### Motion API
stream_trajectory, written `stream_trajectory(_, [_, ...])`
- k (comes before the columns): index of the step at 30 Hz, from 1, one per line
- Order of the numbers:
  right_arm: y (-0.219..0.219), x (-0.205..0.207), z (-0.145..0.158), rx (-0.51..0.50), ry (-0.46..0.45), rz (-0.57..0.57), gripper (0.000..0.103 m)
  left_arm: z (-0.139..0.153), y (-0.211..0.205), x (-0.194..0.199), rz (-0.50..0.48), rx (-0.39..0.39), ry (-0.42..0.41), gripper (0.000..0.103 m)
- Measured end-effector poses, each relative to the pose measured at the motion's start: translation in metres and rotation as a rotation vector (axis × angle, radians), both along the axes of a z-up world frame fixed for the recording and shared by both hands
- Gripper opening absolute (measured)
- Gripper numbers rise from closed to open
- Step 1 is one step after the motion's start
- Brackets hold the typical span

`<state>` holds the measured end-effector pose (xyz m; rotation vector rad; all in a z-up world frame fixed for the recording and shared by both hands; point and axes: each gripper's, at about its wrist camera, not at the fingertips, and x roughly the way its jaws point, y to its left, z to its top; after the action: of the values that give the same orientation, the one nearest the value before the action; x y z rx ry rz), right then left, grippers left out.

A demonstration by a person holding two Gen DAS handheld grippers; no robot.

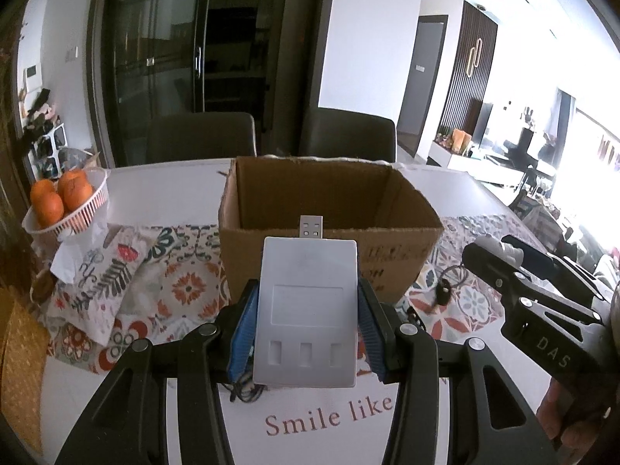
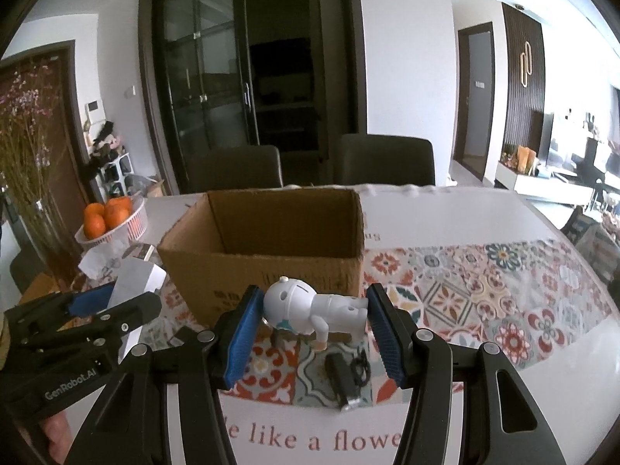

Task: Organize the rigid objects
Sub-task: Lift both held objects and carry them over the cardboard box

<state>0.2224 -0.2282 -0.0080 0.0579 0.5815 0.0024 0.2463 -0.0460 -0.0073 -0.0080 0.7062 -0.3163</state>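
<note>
Left wrist view shows the left gripper point(image 1: 308, 329) clamped on a flat white USB device point(image 1: 308, 310), blue pads point(image 1: 244, 333) pressing its long edges so the metal plug points forward at the open cardboard box point(image 1: 329, 209). That grip leaves the flat body level and aimed over the near wall, which suits a drop into the box. Right wrist view shows the right gripper point(image 2: 312, 323) holding a white robot figurine point(image 2: 314, 308) sideways, head against the left pad and feet near the right pad; whether that far pad actually touches is hard to tell. The figurine hangs above the patterned table runner point(image 2: 484, 294), just short of the box front. Below it lies a small black gadget with a cord point(image 2: 347, 378), apparently still to be sorted. A basket of oranges point(image 1: 64, 205) stands well aside.
</note>
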Motion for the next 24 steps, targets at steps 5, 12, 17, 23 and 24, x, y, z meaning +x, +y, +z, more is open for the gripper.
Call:
stream_trajectory(5, [0.002,0.013,0.011,-0.01,-0.022,0.004,0.056,0.009,0.001,0.012,-0.001,0.001,-0.008,0.048])
stream_trajectory(12, [0.006,0.031,0.026,-0.02,-0.037,0.016,0.056,0.023,0.0,0.03,-0.007,0.008,-0.013,0.048])
stream_trajectory(17, [0.006,0.045,0.035,-0.022,-0.044,0.024,0.056,0.032,-0.002,0.039,-0.014,0.028,-0.019,0.048])
stream_trajectory(23, [0.003,0.061,0.044,-0.013,-0.035,0.025,0.056,0.041,-0.009,0.055,-0.029,0.038,0.001,0.048])
stream_trajectory(24, [0.002,0.065,0.044,-0.011,-0.026,0.031,0.056,0.042,-0.009,0.057,-0.03,0.037,0.005,0.048])
